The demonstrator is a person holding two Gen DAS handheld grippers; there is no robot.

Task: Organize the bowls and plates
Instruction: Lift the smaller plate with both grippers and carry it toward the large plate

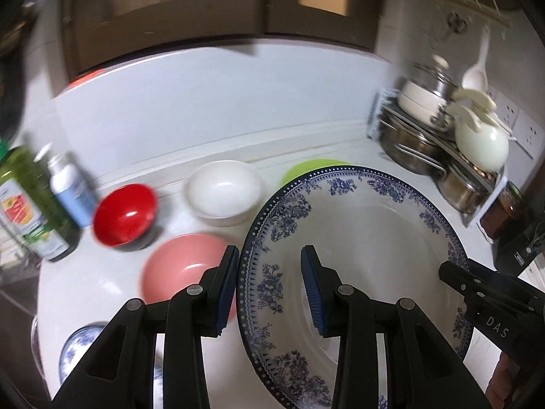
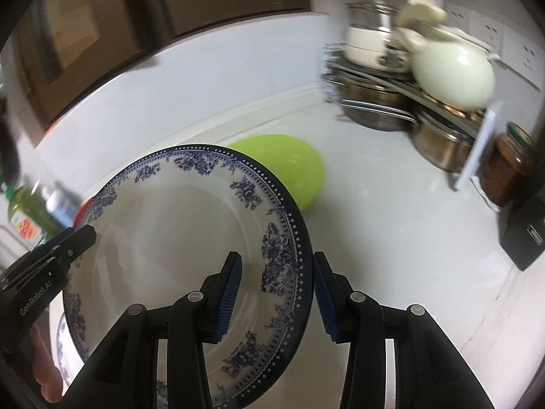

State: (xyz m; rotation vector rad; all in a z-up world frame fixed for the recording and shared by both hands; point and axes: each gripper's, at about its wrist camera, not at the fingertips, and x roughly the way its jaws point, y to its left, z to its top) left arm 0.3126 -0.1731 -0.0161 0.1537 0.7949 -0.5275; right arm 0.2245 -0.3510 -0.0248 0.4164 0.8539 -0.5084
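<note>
Left wrist view: left gripper [image 1: 269, 286], fingers wide, straddling the near-left rim of one blue-patterned plate [image 1: 368, 238] (contact with the pads unclear). On the white counter [image 1: 340, 156] beyond: one red bowl [image 1: 124, 214], one white bowl [image 1: 223, 191], one pink bowl [image 1: 184, 266], one green bowl [image 1: 306, 170], all loose, none stacked. Sorting looks barely begun.

Right wrist view: right gripper [image 2: 277, 294], fingers likewise wide about the plate's opposite rim; plate tilted, apparently raised off the counter.

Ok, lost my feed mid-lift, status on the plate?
Left hand-held gripper and right hand-held gripper straddle opposite rims of the blue-patterned plate. Plate tilted above counter. Green bowl behind it.
</note>
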